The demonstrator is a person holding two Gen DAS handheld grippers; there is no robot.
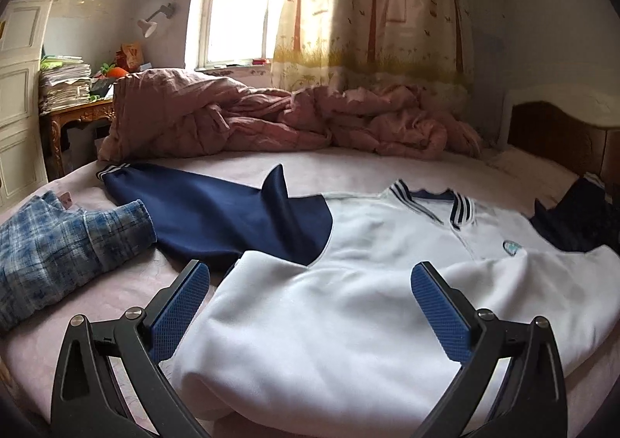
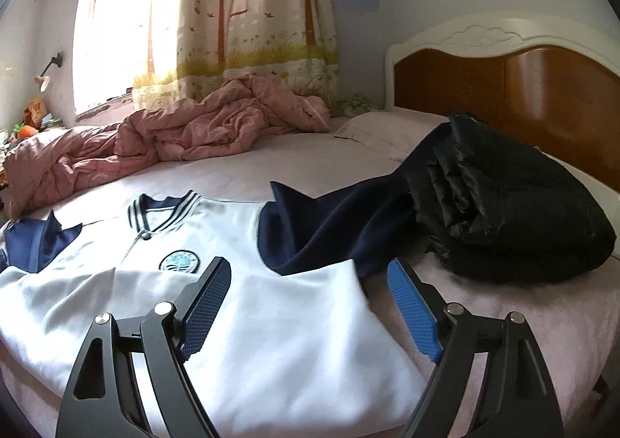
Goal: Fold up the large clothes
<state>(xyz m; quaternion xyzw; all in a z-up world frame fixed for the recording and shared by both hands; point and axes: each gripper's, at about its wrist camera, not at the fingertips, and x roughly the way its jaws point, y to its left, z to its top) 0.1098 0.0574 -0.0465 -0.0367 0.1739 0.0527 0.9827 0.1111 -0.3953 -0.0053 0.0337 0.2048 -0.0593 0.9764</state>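
A white jacket (image 1: 348, 302) with navy sleeves and a striped collar lies on the bed, its lower half folded up over the chest. One navy sleeve (image 1: 217, 217) stretches out to the left. In the right wrist view the same jacket (image 2: 271, 322) shows a round badge (image 2: 179, 260), and its other navy sleeve (image 2: 333, 229) runs right under a black garment. My left gripper (image 1: 310, 271) hovers open over the folded white edge, holding nothing. My right gripper (image 2: 308, 269) stands open over the jacket's right corner, with nothing between its pads.
A blue checked garment (image 1: 50, 256) lies at the left. A black folded garment (image 2: 515, 213) sits at the right near the wooden headboard (image 2: 503, 89). A crumpled pink quilt (image 1: 271, 120) fills the back of the bed (image 2: 271, 167). A side table with papers (image 1: 66, 89) stands far left.
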